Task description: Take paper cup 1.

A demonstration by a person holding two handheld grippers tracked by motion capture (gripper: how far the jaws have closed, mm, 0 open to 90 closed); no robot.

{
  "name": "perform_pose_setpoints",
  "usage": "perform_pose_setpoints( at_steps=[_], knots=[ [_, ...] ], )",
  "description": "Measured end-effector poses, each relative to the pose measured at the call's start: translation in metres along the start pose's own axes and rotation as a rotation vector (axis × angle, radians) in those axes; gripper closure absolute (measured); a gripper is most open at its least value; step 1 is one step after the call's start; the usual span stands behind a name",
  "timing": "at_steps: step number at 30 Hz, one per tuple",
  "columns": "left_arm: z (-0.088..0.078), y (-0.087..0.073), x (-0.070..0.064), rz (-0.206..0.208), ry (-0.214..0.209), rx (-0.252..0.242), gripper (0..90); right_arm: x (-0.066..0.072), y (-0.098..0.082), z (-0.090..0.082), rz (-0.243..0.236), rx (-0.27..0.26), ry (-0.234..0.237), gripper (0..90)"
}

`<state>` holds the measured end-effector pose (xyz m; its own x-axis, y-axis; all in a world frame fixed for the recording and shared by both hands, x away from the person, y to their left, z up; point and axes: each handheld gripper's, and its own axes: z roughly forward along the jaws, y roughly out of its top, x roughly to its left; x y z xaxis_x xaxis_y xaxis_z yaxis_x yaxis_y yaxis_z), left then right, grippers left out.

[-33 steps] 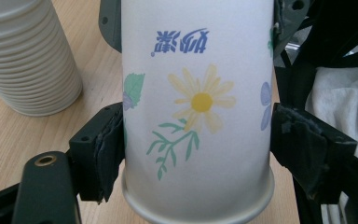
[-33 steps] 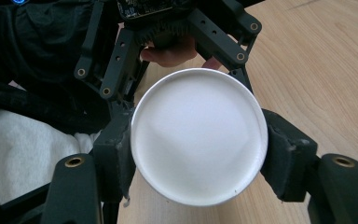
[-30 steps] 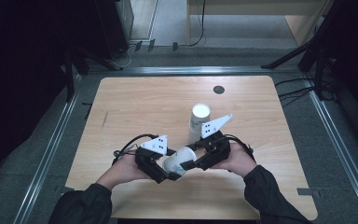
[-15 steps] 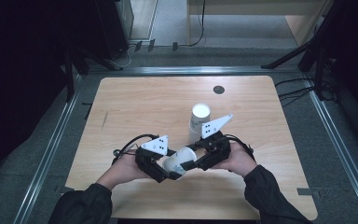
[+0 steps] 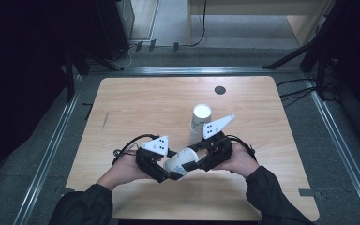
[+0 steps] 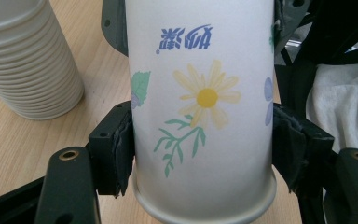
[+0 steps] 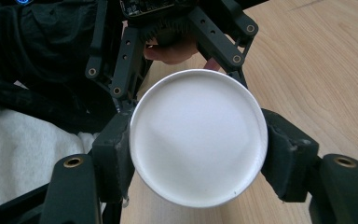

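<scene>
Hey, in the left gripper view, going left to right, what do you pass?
Stack of paper cups → left tool's pad on one side → flowered paper cup → pad on the other side → white cloth.

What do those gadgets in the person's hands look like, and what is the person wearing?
Both are black frames of pierced bars. The left gripper and right gripper each carry a grey three-cornered plate with dark dots, trail a black cable, and end in black padded fingers. The sleeves are dark.
</scene>
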<state>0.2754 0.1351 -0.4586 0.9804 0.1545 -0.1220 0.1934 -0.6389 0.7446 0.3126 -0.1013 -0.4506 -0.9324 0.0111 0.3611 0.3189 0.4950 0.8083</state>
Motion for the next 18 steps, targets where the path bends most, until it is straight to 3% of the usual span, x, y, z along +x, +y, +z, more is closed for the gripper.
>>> perform_pose_setpoints(
  at_steps=[9,18],
  knots=[
    [-0.0008,-0.0001,-0.0003,0.002,-0.005,-0.008,30.9,0.0002,0.0003,0.0,0.002,-0.005,0.007,34.0],
    [-0.0019,-0.0004,0.0002,0.004,-0.008,-0.014,30.9,-0.0015,0.0002,-0.0028,0.01,-0.026,-0.006,26.5]
  ],
)
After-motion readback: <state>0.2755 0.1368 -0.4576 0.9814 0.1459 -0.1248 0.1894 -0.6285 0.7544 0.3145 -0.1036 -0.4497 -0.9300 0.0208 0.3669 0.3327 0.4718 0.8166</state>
